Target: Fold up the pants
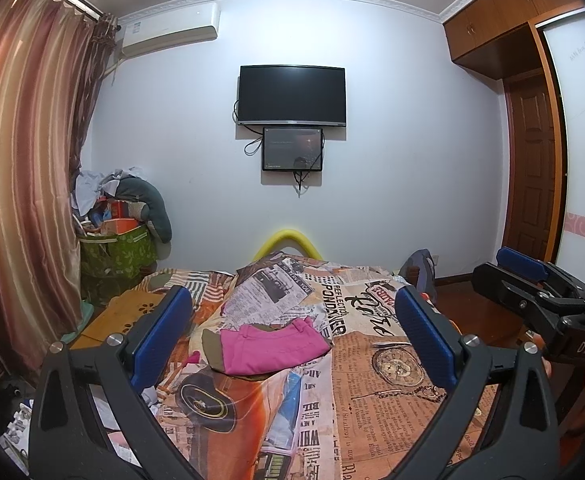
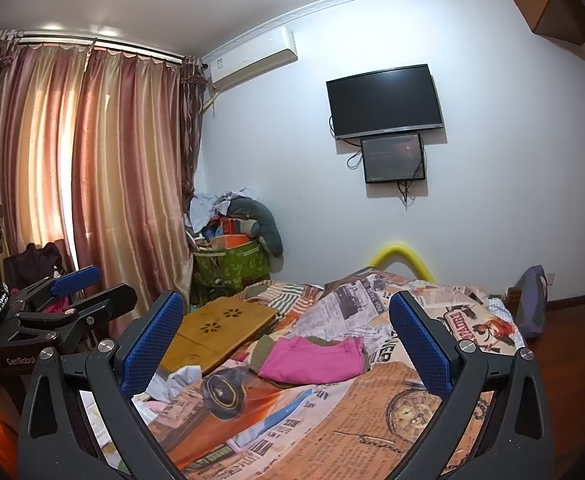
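Both grippers ride high above the bed, aimed at the far wall, nothing between their fingers. Left gripper [image 1: 292, 344]: jaws spread wide, empty. Right gripper [image 2: 286, 346]: likewise spread and empty; in the left wrist view it shows at 3 o'clock [image 1: 520, 276], its jaws parted there too.

Pink pants [image 1: 270, 346] lie on the newspaper-print bedspread [image 1: 372, 392], already a compact rectangle, resting on an olive-brown garment [image 1: 210, 350] whose edge shows at the 9 o'clock side. Judgement: the fold looks done or nearly so, which would explain the raised, hands-off posture well clear of the cloth.

Bamboo lap tray [image 2: 220, 330] sits on the bed at 10 o'clock of the pants [image 2: 312, 360] in the right wrist view, near but apart.

Containers: green leaf-print bag [image 2: 232, 266] in the corner by the curtain [image 2: 92, 184], overfilled with boxes, pale cloth and a grey stuffed shape spilling over its rim.
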Demonstrator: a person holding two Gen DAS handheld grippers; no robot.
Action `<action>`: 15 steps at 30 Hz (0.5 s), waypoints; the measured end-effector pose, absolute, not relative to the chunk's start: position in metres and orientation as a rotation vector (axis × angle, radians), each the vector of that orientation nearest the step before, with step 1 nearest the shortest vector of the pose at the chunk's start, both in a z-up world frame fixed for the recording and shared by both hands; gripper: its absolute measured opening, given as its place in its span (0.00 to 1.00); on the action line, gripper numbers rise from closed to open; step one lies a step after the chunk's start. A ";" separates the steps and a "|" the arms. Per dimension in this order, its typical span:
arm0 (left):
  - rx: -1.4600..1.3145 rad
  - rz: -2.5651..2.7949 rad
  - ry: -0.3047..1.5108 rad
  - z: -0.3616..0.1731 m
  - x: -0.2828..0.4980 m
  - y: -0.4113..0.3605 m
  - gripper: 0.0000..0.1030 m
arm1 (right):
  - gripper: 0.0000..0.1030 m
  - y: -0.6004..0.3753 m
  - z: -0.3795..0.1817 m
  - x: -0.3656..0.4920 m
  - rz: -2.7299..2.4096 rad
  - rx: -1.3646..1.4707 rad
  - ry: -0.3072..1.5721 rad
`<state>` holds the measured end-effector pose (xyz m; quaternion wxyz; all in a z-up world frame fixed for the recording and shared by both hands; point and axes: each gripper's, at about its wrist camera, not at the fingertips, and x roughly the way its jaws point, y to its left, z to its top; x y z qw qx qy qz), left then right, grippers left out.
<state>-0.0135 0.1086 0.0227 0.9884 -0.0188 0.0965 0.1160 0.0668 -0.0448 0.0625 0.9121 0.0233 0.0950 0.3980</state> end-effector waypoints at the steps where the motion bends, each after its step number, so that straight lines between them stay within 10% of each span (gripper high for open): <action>1: -0.038 0.232 0.195 0.022 -0.013 0.108 1.00 | 0.99 -0.045 0.063 0.067 0.820 0.049 0.196; 15: -0.073 0.222 0.200 0.020 -0.010 0.114 1.00 | 0.99 -0.046 0.062 0.069 0.813 0.051 0.199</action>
